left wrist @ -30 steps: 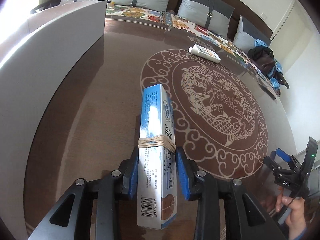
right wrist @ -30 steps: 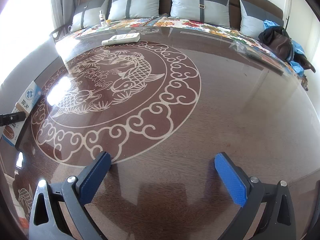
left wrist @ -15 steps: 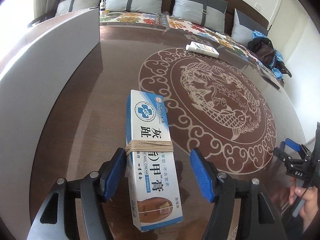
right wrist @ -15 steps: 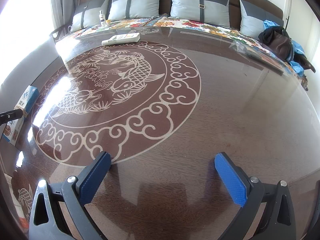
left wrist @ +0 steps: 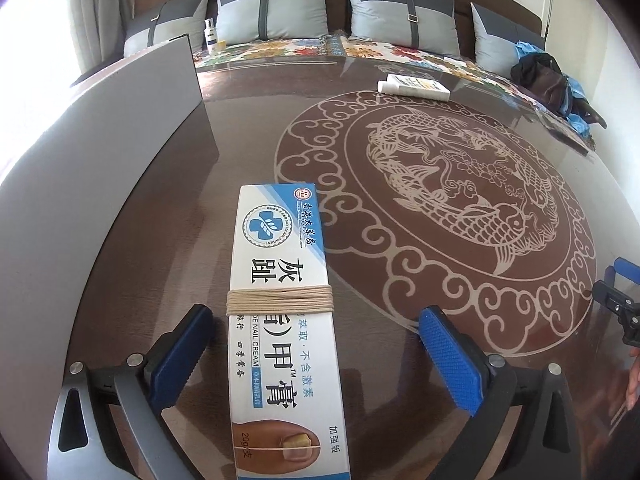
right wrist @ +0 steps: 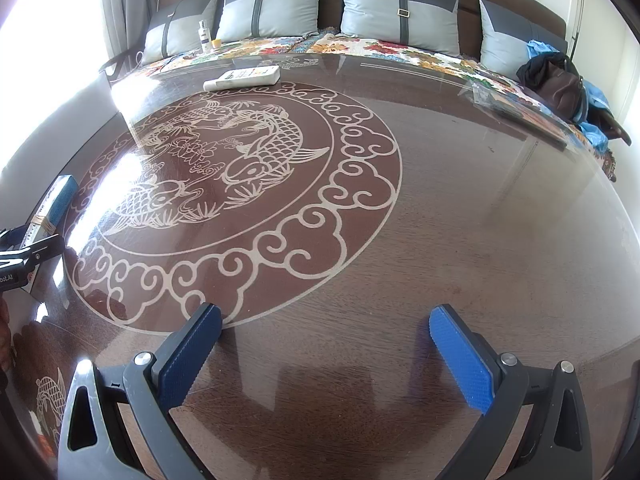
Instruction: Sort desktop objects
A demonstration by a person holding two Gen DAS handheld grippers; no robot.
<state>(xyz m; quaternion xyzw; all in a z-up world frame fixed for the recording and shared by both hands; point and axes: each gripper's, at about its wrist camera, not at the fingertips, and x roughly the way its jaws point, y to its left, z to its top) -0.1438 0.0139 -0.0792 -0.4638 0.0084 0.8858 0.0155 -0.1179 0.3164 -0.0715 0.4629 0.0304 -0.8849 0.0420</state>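
Note:
A blue and white nail cream box [left wrist: 280,308], bound with a tan rubber band, lies flat on the dark glass-topped table [left wrist: 168,240]. My left gripper [left wrist: 316,314] straddles its near half. The jaws are opening and stand wide, and both blue pads are clear of the box sides. A white tube [left wrist: 414,87] lies at the table's far edge. In the right wrist view my right gripper [right wrist: 325,314] hangs open over bare table [right wrist: 480,220] with nothing between its fingers. There the box [right wrist: 56,204] and tube [right wrist: 242,77] lie far left and far back.
A tall grey panel [left wrist: 120,140] stands along the table's left side. Behind the table is a bench with a floral cover, grey cushions [left wrist: 276,12], a small bottle [left wrist: 210,36] and a dark bag [left wrist: 540,76]. A carp medallion [right wrist: 240,160] decorates the tabletop.
The left gripper's jaws spread from a grip on the box to wide apart. The box went from standing on its edge to lying flat, label up. The right gripper stayed put.

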